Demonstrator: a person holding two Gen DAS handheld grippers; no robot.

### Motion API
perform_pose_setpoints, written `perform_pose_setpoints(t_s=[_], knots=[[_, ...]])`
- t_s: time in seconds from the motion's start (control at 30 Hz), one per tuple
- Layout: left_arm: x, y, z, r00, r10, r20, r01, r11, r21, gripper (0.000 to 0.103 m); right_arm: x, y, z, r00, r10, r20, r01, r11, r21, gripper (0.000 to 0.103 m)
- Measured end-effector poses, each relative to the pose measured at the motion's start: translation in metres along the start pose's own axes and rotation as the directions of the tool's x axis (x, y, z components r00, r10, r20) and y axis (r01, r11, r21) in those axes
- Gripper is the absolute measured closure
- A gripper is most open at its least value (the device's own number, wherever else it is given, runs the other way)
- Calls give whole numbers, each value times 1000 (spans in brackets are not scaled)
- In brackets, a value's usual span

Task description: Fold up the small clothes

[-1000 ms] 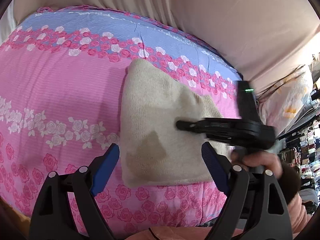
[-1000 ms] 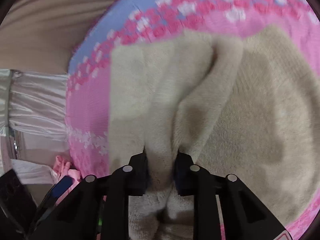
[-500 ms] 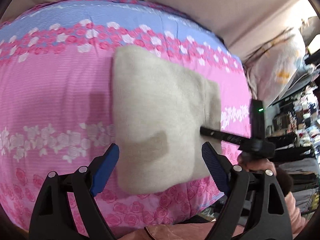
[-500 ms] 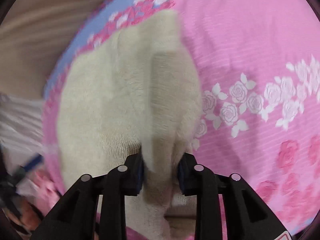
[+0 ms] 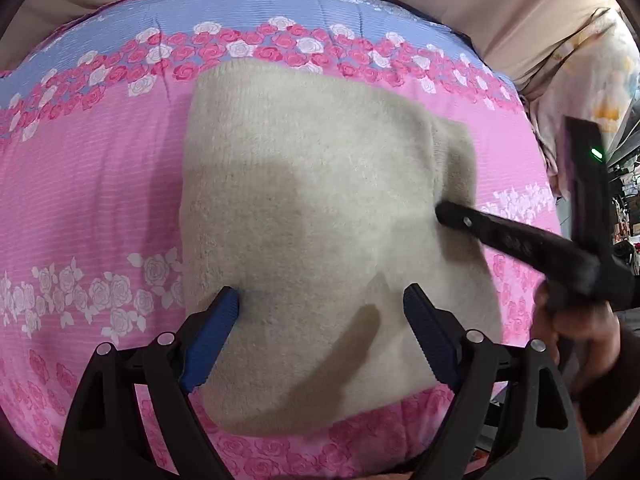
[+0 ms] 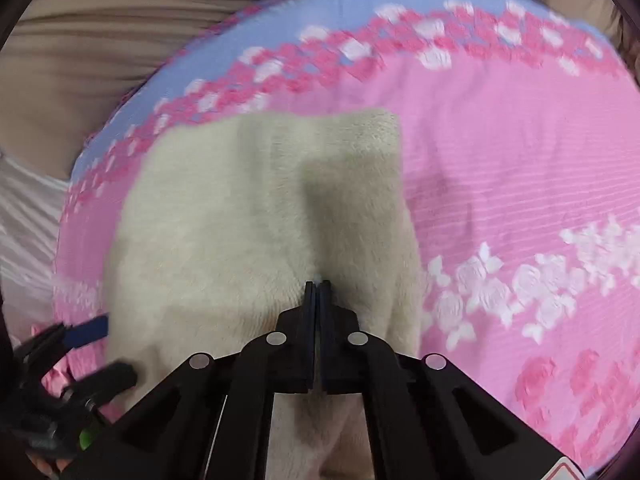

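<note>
Hovering spread-jawed, the left gripper now sits lower over the folded cream garment on the pink floral bedspread. The right gripper, earlier pinching a fabric ridge, now has its jaws pressed together, tips against the flattened cloth

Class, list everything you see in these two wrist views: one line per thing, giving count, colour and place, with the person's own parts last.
Folded knit garment: one, cream, lying flat on the bedspread, centre of both views.
Bedspread: one, pink with rose bands and a blue band at the far edge, under the garment.
Curtain: one, beige, behind the bed.
Floral pillow: one, pale with yellow print, past the bed's right edge.
Left gripper: one, black with blue pads, open, poised over the garment's near edge.
Right gripper: one, black, jaws shut, tips at the garment's right side; no cloth visible between them.
Hand: one, holding the right gripper.
</note>
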State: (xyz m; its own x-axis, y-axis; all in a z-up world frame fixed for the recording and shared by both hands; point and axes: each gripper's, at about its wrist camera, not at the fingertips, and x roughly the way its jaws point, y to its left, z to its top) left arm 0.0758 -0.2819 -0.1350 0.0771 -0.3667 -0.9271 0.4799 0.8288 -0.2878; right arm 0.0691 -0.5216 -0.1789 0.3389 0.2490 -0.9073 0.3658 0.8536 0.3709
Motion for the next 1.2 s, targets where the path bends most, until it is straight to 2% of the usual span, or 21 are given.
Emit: perform_pose_setpoints(t_s=[0.03,0.1,0.2,0.3,0.4,0.47,0.5,0.53,0.63,0.7,0.77,0.8,0.87,0.93,1.03,1.1,1.17,1.2], knots=[[1,-1,0,1000,14,5,-14,1000,6,21,-7,2,3,1000,0,0,0,1000,14,103],[2,-6,-1,998,56,14,-56,998,24,21,-32,20,3,999,-25,43,26,999,-30,103],[-4,-7,-4,996,77,37,-79,996,29,21,-62,49,-22,997,12,83,-3,994,-106,102],[-16,-1,-9,994,95,51,-96,995,15,21,-51,63,-56,999,-11,35,16,986,-164,101],[-29,15,-13,991,116,65,-114,993,-25,21,-8,64,-76,992,-118,-37,108,972,-210,102],[-33,26,-14,989,136,57,-133,990,-56,21,-5,67,-79,989,-144,-32,135,970,-202,103],[-36,33,-15,988,148,54,-144,987,-70,21,-13,74,-79,991,-134,-21,126,971,-203,103],[-39,38,-16,986,159,52,-155,985,-78,21,-22,84,-76,994,-113,-6,109,970,-217,98],[-47,49,-18,982,180,57,-174,980,-99,21,-38,120,-70,999,-39,23,44,958,-283,98],[-51,56,-20,980,191,58,-184,977,-110,21,-29,142,-69,999,-31,18,35,945,-325,98],[-54,62,-21,977,205,53,-197,973,-122,21,0,152,-71,998,-38,-40,22,940,-341,98],[-57,67,-22,977,206,53,-198,972,-127,21,23,155,-74,994,-84,-72,53,931,-361,98],[-61,72,-22,975,213,57,-204,970,-134,21,35,160,-75,993,-105,-57,76,922,-379,101],[-66,76,-24,974,220,60,-210,967,-141,21,20,165,-72,993,-100,-58,73,932,-354,98],[-70,82,-26,979,193,67,-181,972,-151,21,-21,151,-65,998,-41,36,49,960,-276,98],[-69,83,-26,989,133,58,-123,981,-152,20,-47,121,-63,991,-72,112,92,979,-181,86],[-62,84,-25,997,67,42,-59,985,-163,18,-64,80,-65,972,-163,172,179,980,-82,41],[-56,85,-24,999,26,32,-20,984,-175,17,-65,61,-66,961,-211,178,222,974,-48,35]])
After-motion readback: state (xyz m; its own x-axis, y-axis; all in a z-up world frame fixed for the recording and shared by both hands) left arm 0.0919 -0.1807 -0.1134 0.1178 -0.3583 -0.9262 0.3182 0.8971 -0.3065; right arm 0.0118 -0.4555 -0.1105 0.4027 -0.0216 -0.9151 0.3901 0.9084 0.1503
